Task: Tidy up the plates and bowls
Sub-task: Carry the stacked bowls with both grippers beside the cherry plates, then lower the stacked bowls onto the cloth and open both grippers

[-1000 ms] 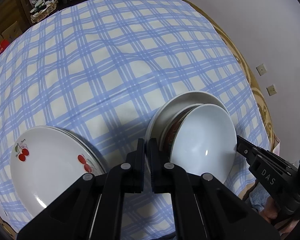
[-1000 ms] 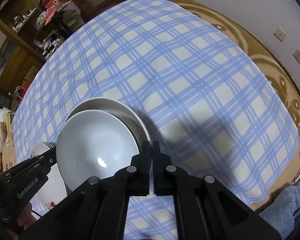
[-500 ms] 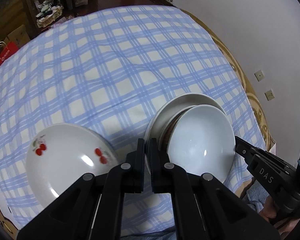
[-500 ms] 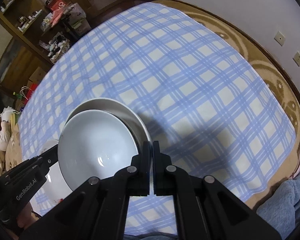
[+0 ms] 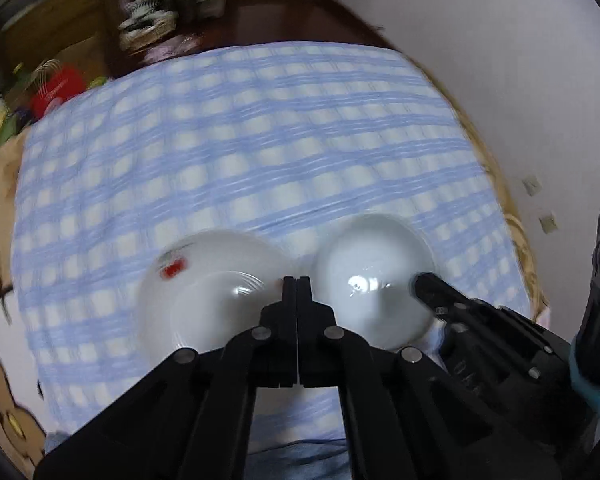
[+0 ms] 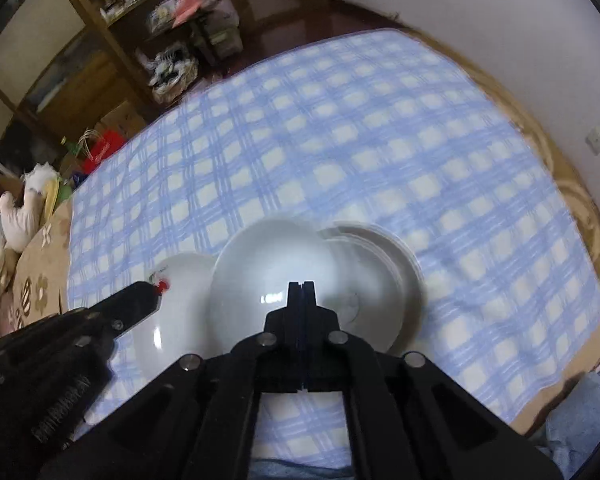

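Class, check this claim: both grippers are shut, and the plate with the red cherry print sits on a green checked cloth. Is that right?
One error: the cloth is blue checked, not green, as the right wrist view shows. The cherry plate does sit on it, and the left gripper and right gripper are both shut.

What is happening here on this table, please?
A person holds a hand-held gripper in each hand above a table with a blue checked cloth. The left hand-held gripper is shut over the rim of a cherry-patterned plate. The right hand-held gripper is shut over a plain white bowl, which sits beside some stacked white plates. The blurred pictures do not show whether either dish is actually gripped.
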A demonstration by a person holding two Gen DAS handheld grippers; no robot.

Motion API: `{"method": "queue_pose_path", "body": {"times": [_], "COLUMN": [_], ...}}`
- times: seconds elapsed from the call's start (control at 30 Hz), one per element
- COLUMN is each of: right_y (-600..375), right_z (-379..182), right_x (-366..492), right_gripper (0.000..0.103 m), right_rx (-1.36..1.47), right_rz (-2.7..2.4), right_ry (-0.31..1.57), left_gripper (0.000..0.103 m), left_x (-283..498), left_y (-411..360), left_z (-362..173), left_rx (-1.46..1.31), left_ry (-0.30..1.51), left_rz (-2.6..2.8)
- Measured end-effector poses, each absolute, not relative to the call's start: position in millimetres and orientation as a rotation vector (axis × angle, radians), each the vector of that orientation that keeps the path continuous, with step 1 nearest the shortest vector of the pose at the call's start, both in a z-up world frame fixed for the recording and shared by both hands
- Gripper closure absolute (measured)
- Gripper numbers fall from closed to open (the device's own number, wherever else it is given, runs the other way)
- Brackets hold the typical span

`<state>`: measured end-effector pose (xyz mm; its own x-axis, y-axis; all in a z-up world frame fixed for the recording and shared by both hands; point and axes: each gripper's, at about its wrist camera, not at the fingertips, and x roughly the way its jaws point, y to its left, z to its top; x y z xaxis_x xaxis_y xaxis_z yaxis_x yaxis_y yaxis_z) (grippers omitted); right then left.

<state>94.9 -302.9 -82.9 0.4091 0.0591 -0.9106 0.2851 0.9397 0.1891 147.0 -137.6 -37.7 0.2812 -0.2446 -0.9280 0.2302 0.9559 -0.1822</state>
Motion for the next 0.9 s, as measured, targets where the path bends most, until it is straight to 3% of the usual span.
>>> {"method": "queue_pose_path", "body": {"times": [0.33, 0.47, 0.53, 0.6, 0.67, 0.7, 0.8, 0.9], "right_y": [-327.2, -337.2, -343.6, -349.9, -354.1, -356.3, -364.2, -370.6], "right_z": [-91.8, -90.9, -89.4, -89.2, -89.8, -90.2, -89.9, -90.6], "right_x": [75.1, 76.0, 74.3, 71.5, 70.0, 69.5, 67.2, 66.2], "right_gripper": [0.102, 0.1, 0.084, 0.065, 0.058, 0.048, 0.023, 0.006], "right_rx": [0.362, 0.358, 0.349, 0.347, 0.329, 0.314, 0.307, 0.313], "right_rz": [-0.171, -0.157, -0.177, -0.179, -0.177, -0.184, -0.19, -0.182], "right_ry": [1.109, 1.116, 1.124, 1.128, 1.14, 1.147, 1.138, 1.141], "left_gripper": [0.102, 0.091, 0.087, 0.071, 0.055, 0.047, 0.033, 0.025], "left_x": [138.2, 140.7, 144.0, 147.7, 149.2, 149.6, 150.1, 149.9], "left_y": [-97.8, -101.0, -101.8, -103.6, -107.9, -110.9, -119.5, -128.0], "left_z": [-59.5, -56.2, -56.9, -57.9, -58.1, -57.8, -57.9, -58.3], "left_rx": [0.072, 0.07, 0.038, 0.004, 0.013, 0.029, 0.054, 0.073], "left_ry": [1.238, 1.22, 1.233, 1.257, 1.254, 1.245, 1.227, 1.213], "left_rz": [-0.219, -0.244, -0.248, -0.27, -0.278, -0.274, -0.282, -0.31]}}
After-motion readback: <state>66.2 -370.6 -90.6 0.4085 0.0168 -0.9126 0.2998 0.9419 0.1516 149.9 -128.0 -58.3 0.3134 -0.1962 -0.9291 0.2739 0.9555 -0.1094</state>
